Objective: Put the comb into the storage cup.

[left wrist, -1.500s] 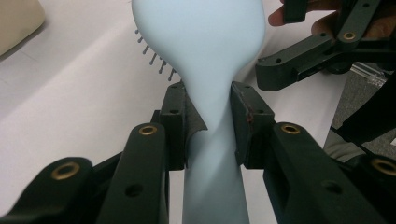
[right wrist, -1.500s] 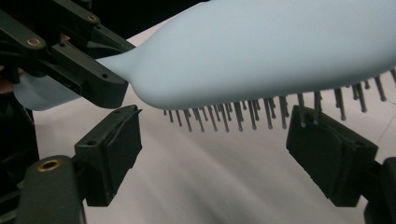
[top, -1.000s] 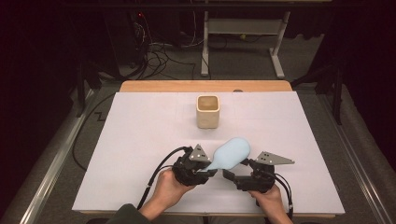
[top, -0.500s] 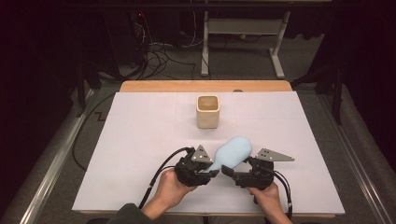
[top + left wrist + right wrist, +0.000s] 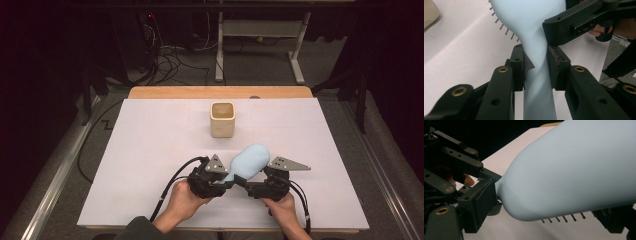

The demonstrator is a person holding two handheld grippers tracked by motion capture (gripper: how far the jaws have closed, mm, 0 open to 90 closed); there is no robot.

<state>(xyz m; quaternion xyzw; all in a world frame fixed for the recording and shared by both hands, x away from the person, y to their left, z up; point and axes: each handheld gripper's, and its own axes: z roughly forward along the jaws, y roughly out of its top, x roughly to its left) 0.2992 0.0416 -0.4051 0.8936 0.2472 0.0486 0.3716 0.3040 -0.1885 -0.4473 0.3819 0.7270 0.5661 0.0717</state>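
Pale blue hairbrush (image 5: 248,161) held above the white table cover (image 5: 150,150), handle clamped between left gripper (image 5: 535,67) pads, bristles down, right gripper (image 5: 260,184) against the brush head, its grip unclear, beige cup (image 5: 222,119) well beyond.

left hand (image 5: 182,199): enters at about 6 o'clock, wrapped round the body of its gripper, forearm angled toward 1 o'clock
left gripper (image 5: 226,178): points toward 2 o'clock, jaws partly closed, pads pressed on both sides of a pale blue handle (image 5: 537,75)
right hand (image 5: 281,206): enters at about 5 o'clock, fingers closed round the rear of its gripper
right gripper (image 5: 252,181): points toward 10 o'clock at the left one, jaws either side of the wide blue head; grip not readable
grippers together: close, tips nearly meeting
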